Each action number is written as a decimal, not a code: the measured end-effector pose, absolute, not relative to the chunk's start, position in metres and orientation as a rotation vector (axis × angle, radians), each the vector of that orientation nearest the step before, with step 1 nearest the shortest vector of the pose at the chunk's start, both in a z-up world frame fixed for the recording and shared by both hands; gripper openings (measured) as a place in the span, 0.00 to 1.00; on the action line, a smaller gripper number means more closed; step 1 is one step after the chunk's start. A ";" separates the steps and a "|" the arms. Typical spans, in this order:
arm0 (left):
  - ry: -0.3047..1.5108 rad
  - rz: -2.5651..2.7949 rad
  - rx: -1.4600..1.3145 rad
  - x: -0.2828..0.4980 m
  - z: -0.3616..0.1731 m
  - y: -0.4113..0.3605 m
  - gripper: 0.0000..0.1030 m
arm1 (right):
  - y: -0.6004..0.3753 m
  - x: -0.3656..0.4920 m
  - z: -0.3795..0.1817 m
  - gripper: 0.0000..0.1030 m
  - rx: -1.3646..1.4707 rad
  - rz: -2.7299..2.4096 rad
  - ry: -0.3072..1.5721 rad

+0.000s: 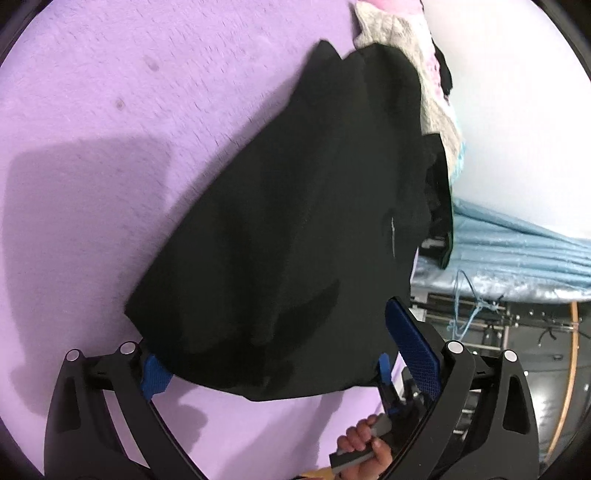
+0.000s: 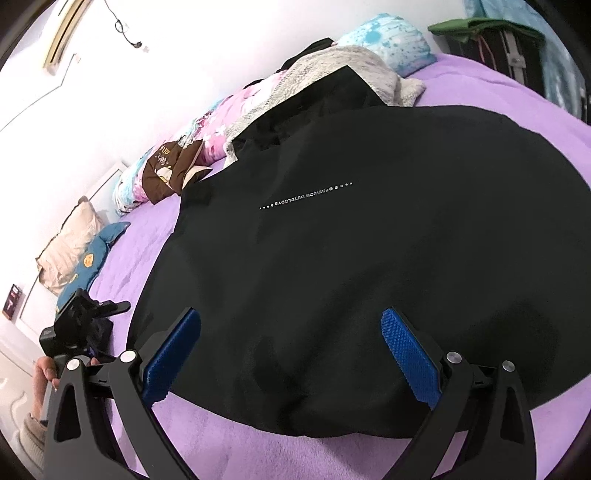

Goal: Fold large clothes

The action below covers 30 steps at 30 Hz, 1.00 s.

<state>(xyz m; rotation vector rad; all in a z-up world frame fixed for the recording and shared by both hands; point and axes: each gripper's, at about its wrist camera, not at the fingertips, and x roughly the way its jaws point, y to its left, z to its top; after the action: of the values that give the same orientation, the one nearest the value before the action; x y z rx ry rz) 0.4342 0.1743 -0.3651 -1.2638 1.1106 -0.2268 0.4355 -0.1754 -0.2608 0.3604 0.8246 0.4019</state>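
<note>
Right gripper [image 2: 291, 354] agape over black garment [image 2: 369, 258]; lettering only here.

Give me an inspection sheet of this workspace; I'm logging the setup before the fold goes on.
Surface: purple bedspread, faint stains in the left wrist view.
Job's things: black garment spread flat, small white lettering on it.
Clutter: grey blanket, floral bedding, brown cloth, blue plush, pillow, all along the wall.
Grippers: left gripper open at the garment's near edge; right gripper open above the near hem.
Cables: one hangs on the wall.
Surroundings: white wall, blue quilted cover beside the bed.
</note>
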 end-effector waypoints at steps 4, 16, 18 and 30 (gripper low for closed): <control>1.110 -0.247 -1.295 0.439 -0.371 0.171 0.81 | -0.174 0.438 -0.261 0.94 0.363 0.409 0.824; 1.070 -0.232 -1.241 0.446 -0.361 0.169 0.43 | -0.166 0.441 -0.261 0.94 0.325 0.414 0.825; 1.051 -0.231 -1.221 0.445 -0.355 0.169 0.37 | -0.163 0.442 -0.261 0.94 0.310 0.405 0.830; 0.970 -0.190 -0.927 0.445 -0.289 0.141 0.21 | -0.148 0.447 -0.252 0.94 0.023 0.294 0.795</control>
<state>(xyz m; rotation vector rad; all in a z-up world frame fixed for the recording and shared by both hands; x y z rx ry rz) 0.4450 0.1406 -0.2886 -0.9272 0.9697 -0.1897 0.4467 -0.1476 -0.2517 0.0232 0.7952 0.2941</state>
